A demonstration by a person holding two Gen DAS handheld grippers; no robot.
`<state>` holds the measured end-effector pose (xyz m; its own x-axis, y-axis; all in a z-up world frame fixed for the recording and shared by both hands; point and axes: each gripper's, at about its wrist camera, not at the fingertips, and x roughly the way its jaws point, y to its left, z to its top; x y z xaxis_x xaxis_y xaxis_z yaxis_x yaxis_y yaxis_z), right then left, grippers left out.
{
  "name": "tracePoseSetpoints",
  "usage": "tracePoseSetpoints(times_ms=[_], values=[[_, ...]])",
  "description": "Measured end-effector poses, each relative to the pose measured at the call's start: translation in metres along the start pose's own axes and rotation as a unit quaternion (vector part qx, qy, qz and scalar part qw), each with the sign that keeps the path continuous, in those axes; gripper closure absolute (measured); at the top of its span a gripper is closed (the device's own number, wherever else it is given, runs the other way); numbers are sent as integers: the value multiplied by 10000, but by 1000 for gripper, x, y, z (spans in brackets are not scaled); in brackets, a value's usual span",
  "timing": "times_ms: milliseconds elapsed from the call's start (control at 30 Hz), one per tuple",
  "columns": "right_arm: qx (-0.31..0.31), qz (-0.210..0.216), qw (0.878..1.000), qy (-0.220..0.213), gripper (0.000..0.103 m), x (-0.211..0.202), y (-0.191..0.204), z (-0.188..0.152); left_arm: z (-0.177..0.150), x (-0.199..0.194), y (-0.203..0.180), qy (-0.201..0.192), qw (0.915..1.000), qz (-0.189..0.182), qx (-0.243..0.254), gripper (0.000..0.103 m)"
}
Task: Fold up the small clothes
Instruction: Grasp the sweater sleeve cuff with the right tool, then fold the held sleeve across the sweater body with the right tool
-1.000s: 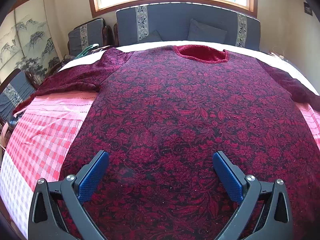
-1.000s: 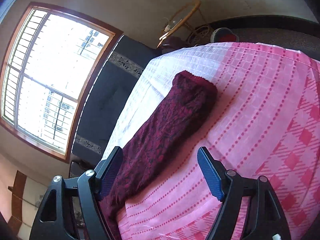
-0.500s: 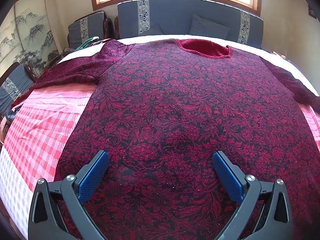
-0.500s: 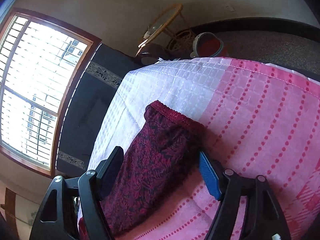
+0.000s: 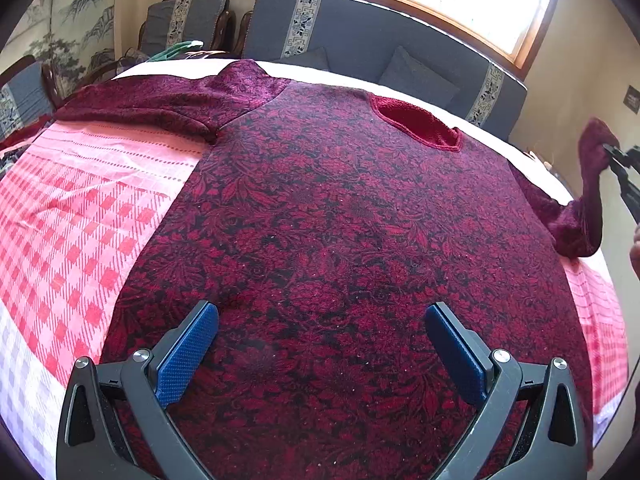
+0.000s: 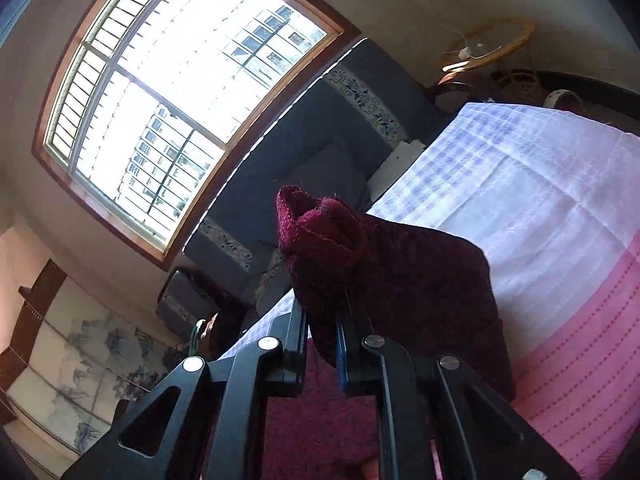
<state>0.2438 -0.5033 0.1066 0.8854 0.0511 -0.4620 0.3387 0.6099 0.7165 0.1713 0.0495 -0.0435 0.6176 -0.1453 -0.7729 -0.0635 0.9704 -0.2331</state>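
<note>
Fingers of the right gripper (image 6: 322,344) are pinched on the cuff of the sweater's right sleeve (image 6: 320,236), lifted off the bed's right edge. Left gripper (image 5: 320,344) hovers wide and empty over the sweater (image 5: 320,220), spread flat on the bed (image 5: 80,220). Sleeve fold underway; next, carry the cuff inward across the body. Nothing obstructs.

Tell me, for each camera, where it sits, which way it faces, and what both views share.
Left wrist: sits behind the open left gripper, angled down over the red sweater spread on the bed, facing the window; a hand shows at the right edge.
Right wrist: sits behind the right gripper, shut on the sweater's sleeve cuff, rolled sideways, facing the window.
Shared: sweater, bed, window, grey sofa.
</note>
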Motion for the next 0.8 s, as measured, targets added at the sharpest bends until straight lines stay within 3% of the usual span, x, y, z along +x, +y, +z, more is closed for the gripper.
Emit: tracePoseSetpoints(times_ms=[133,233,467,633,733,800], values=[[-350,639,9954,626,91,69,88,-67,3,-18,18,-125,9995,248,115,1],[-443,870,9885,1152,91,117,127,-129,4,-26,35,-156,9985,471,218,1],[-710,770,9711,2143,91,185,159,-251,5,-38,73,-270,9976,628,132,1],[-1093,785,9599,2459,85,198,173,-287,8,-37,93,-243,9974,675,-67,1],[-1362,1013,9510,2584,67,199,188,-294,17,-35,105,-192,9980,557,-229,1],[-1306,1559,9380,2808,30,198,195,-297,26,-39,115,-233,9978,543,-310,1]])
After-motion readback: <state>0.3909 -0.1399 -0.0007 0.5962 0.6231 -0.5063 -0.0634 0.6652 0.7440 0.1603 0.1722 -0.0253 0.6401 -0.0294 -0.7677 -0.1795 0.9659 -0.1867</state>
